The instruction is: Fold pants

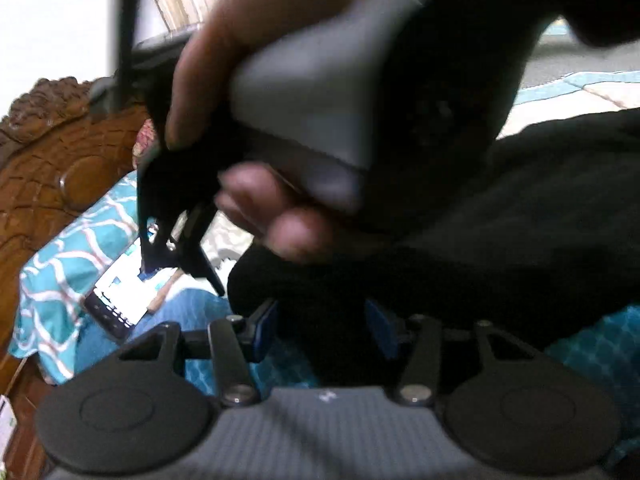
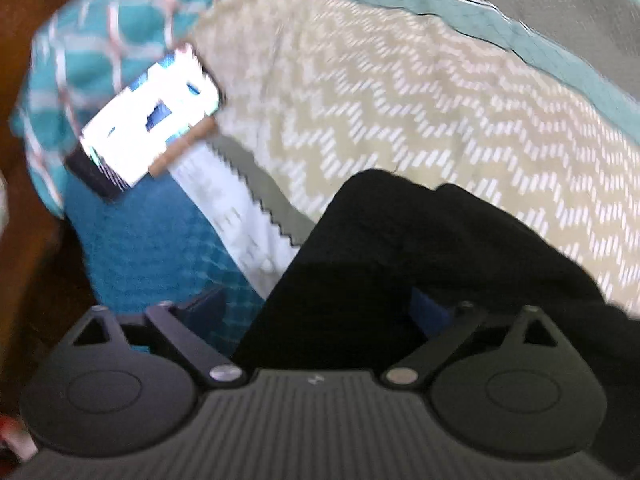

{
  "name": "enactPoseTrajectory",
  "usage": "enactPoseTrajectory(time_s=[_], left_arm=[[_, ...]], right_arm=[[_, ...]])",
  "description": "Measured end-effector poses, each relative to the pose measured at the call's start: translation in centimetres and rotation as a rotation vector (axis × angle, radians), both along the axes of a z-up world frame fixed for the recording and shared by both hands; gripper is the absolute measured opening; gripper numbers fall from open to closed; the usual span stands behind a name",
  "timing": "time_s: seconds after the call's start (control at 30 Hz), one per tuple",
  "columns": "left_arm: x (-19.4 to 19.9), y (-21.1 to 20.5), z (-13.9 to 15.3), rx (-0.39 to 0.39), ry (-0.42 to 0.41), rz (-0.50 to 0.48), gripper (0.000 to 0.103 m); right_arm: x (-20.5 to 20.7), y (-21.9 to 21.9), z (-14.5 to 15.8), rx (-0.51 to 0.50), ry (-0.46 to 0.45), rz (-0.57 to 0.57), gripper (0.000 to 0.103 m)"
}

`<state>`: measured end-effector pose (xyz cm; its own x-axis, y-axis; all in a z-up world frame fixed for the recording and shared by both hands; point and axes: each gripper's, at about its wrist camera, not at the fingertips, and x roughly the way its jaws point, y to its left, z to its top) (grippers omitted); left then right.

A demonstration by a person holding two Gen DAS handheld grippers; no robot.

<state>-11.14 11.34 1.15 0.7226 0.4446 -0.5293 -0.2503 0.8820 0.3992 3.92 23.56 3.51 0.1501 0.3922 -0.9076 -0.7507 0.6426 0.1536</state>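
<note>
Black fabric pants [image 2: 420, 248] lie bunched on the bed, over a beige-and-white zigzag quilt [image 2: 360, 92] with a pale teal border; they sit on the quilt's near edge and run off toward the right side of the bed.

Left tool [image 1: 322, 334]: blue-padded fingers [image 1: 266, 330] stand partly apart with a fold of the pants between them. Cloth fills the gap and both pads sit against it, so it reads as gripping the pants. View is dark and blurred there.

Right tool [image 2: 316, 308]: jaws stand wide apart, blue pads clear of the cloth. The pants pass under and between the fingers, but nothing is pinched. In the left wrist view the right tool's grey-and-black body shows close up, held by a hand [image 1: 256, 120], its fingertips pointing down toward the bed just left of the pants.

Teal bedsheet with a scale pattern [image 2: 152, 248] covers the bed left of the quilt. A teal pillow with white and pink lattice print [image 2: 80, 64] sits toward the bed's head end. A smartphone with a lit white screen [image 2: 154, 114] lies on the pillow's edge, a short tan stick-like object [image 2: 182, 148] touching its lower side. Carved brown wooden headboard [image 1: 52, 152] stands behind the pillow.
</note>
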Motion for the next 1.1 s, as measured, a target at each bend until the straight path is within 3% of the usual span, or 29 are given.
enactPoseTrajectory(time_s=[0.03,0.1,0.13,0.2,0.33,0.53,0.73,0.8,0.9,0.97,1.03,1.1], left_arm=[[-0.2,0.0,0.0,-0.001,-0.004,-0.015,0.048],[-0.6,0.1,0.3,-0.027,-0.008,-0.053,0.048],[-0.8,0.4,0.4,-0.049,-0.012,-0.067,0.049],[-1.1,1.3,0.9,-0.103,-0.022,-0.075,0.056],[-2.1,4.8,2.8,-0.315,-0.06,-0.07,0.072],[-3.0,9.3,5.2,-0.682,-0.107,-0.076,0.073],[-1.5,10.0,7.3,-0.868,-0.15,-0.173,0.077],[-0.4,9.6,7.6,-0.891,-0.138,-0.187,0.077],[1.8,7.7,7.4,-0.837,-0.092,-0.202,0.077],[3.2,5.7,7.2,-0.784,-0.046,-0.219,0.077],[3.9,3.3,6.7,-0.749,0.008,-0.222,0.077],[4.8,1.4,6.2,-0.738,0.053,-0.234,0.076]], right_arm=[[-0.5,0.1,-0.4,-0.03,-0.04,0.023,0.094],[-0.8,-0.8,-0.7,-0.055,-0.107,0.062,0.068],[-0.4,-1.7,-0.4,-0.029,-0.101,0.064,0.059],[1.5,-4.2,0.7,0.043,-0.037,0.008,0.03],[4.1,-10.4,2.9,0.246,0.076,-0.127,0.028],[4.9,-20.3,4.2,0.487,0.175,-0.284,0.026],[4.7,-29.6,3.7,0.578,0.194,-0.46,0.026],[4.4,-32.3,3.0,0.599,0.201,-0.517,0.026],[4.2,-35.0,2.0,0.534,0.134,-0.565,0.029],[3.6,-36.0,1.7,0.444,0.045,-0.571,0.037],[2.8,-37.0,1.9,0.349,-0.062,-0.61,0.056],[1.8,-38.9,2.6,0.362,-0.148,-0.674,0.06]])
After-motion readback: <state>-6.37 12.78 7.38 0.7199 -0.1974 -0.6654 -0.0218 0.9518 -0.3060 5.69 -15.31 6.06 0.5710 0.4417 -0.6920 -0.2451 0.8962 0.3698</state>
